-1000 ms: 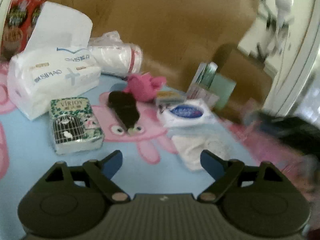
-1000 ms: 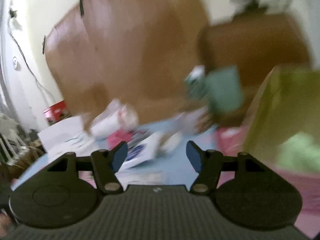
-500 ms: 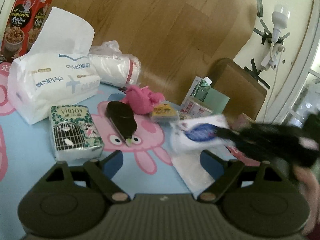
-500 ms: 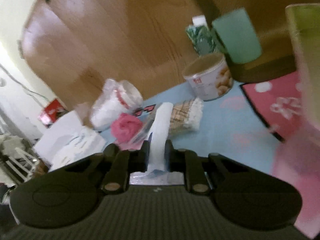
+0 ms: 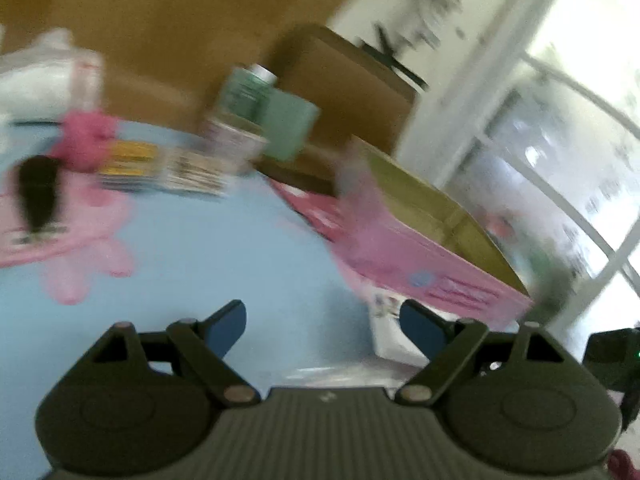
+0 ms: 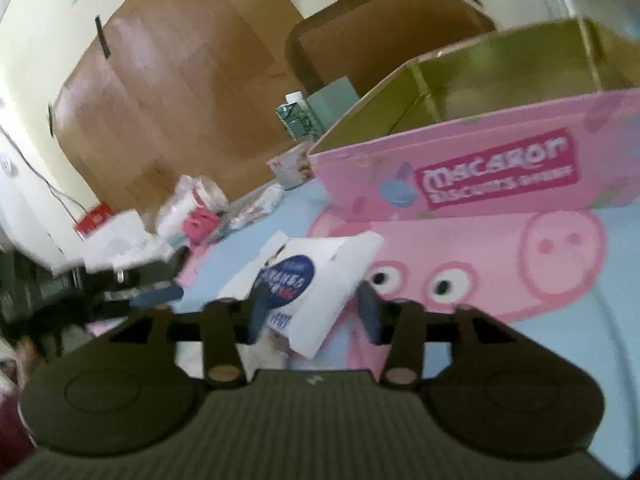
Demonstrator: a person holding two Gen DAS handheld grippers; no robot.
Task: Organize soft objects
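Two tongs in view, both with jaws apart. Right gripper (image 6: 312,312): jaws opening, white tissue pack (image 6: 308,276) with a blue oval label sits between the fingers; pads do not look pressed on it, pack tilted, its lower end toward the camera over the blue pig-print mat (image 6: 580,344). Just beyond the pack is the pink Macaron box (image 6: 480,184), open top, gold inside, near wall facing the gripper; a strip of bare mat lies between pack and box wall. Right of the pack the mat is open out to its edge. Left of it, the left gripper's arm (image 6: 120,296) cuts in low, blurred. Left gripper (image 5: 320,328): fingers wide, nothing between them, only bare blue mat ahead, the widest free patch in either view. Its right finger sits near the pink box's near corner (image 5: 440,264); something white under that corner, too blurred to name. Far edge of the mat is crowded: pink plush (image 5: 86,136), black item (image 5: 38,196), yellow packet (image 5: 124,164), a checked pack (image 5: 196,172), a tin (image 5: 232,140), green carton (image 5: 248,88), clear bag of white rolls (image 5: 44,76). Wood headboard (image 5: 180,32) closes that edge. Left view heavily motion-blurred.
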